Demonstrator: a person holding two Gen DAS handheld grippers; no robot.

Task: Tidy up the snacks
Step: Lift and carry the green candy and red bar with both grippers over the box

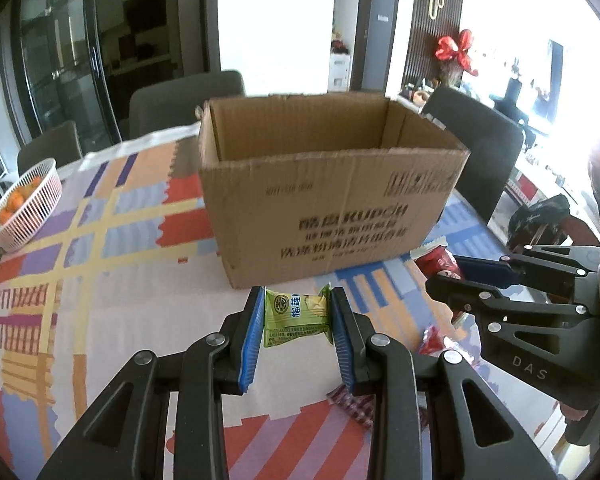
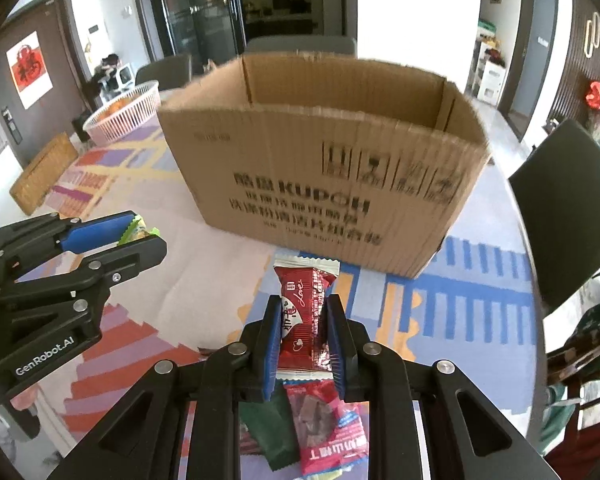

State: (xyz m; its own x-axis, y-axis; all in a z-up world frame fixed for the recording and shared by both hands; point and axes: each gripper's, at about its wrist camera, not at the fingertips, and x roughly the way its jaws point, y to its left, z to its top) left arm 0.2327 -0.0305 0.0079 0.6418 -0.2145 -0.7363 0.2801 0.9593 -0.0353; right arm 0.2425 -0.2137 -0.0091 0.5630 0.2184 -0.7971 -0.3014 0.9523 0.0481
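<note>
An open cardboard box [image 1: 332, 196] stands on the patterned tablecloth; it also shows in the right wrist view [image 2: 324, 184]. My left gripper [image 1: 298, 300] is shut on a green snack packet [image 1: 296, 316], held above the table in front of the box; it also shows in the right wrist view [image 2: 140, 236]. My right gripper [image 2: 303, 304] is shut on a red snack packet [image 2: 304, 312], held in front of the box; the packet's end shows in the left wrist view [image 1: 438, 260]. More snack packets [image 2: 320, 420] lie on the table under my right gripper.
A white basket of oranges [image 1: 24, 208] sits at the table's far left. Dark chairs [image 1: 476, 148] stand behind and to the right of the box. A wicker tray [image 2: 44, 172] lies at the left edge. A red packet [image 1: 434, 340] lies right of my left gripper.
</note>
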